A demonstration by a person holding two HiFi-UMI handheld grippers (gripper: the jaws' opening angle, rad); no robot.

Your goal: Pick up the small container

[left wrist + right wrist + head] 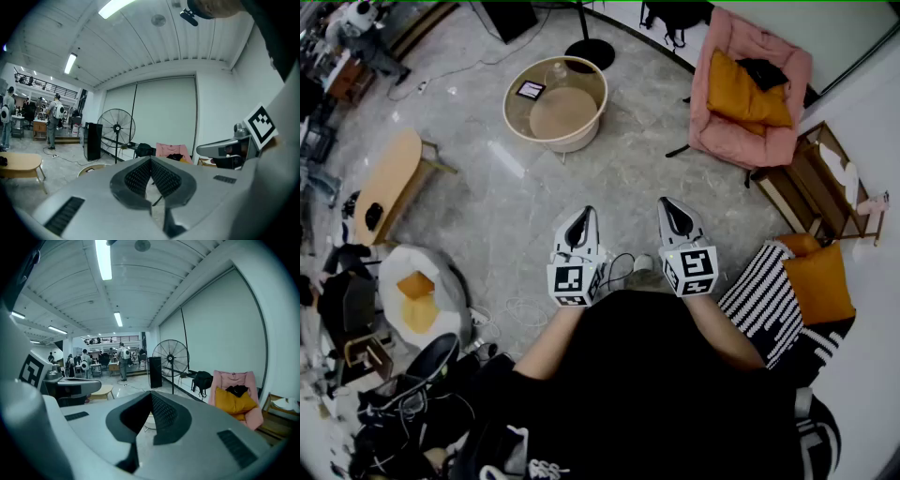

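the left gripper and the right gripper were held side by side over a pale marbled stone floor, pointed toward the far side of the room. the jaws of each were seen pressed together at the tips, with nothing between them. a small clear container appeared to be set on the far part of a round glass-topped table with a light wooden rim, well apart from both grippers. a pink fabric armchair with an orange cushion was placed far right. a low oval wooden table was seen at the left, and a black pedestal fan before a white wall.
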